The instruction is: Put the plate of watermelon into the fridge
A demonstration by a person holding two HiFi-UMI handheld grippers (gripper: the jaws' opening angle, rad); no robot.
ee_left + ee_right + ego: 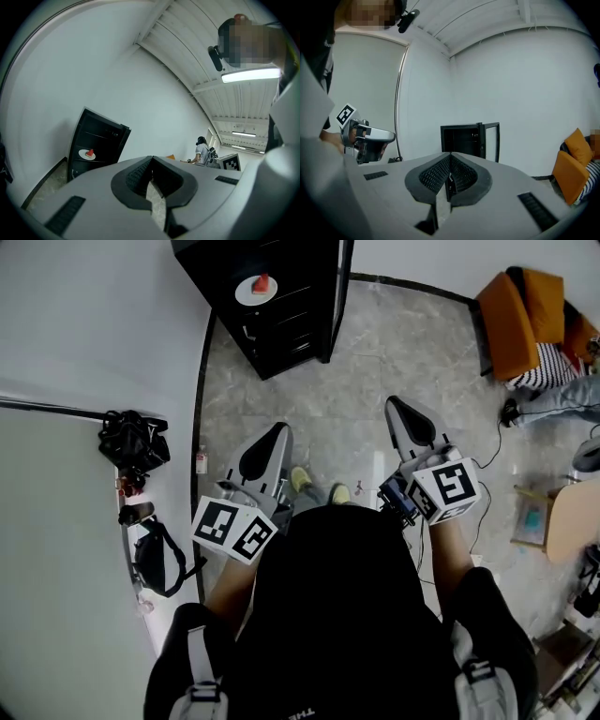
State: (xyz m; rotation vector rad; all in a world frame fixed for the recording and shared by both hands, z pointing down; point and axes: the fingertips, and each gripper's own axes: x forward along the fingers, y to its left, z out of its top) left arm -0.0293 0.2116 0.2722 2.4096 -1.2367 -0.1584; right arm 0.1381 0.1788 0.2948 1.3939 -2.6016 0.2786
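Left tongs point(151, 161): jaws together, nothing between them. Right tongs point(450, 164): jaws together, nothing between them. Both are held side by side in front of the person, well apart from the fridge point(281, 306). The fridge stands on the floor point(375, 362) against the wall with its door point(491, 136) open. The plate point(253, 292) rests on a fridge shelf and carries the watermelon point(262, 283).

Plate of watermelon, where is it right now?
The plate of watermelon sits on a shelf inside the open black fridge by the white wall, at the top of the head view, left of centre.
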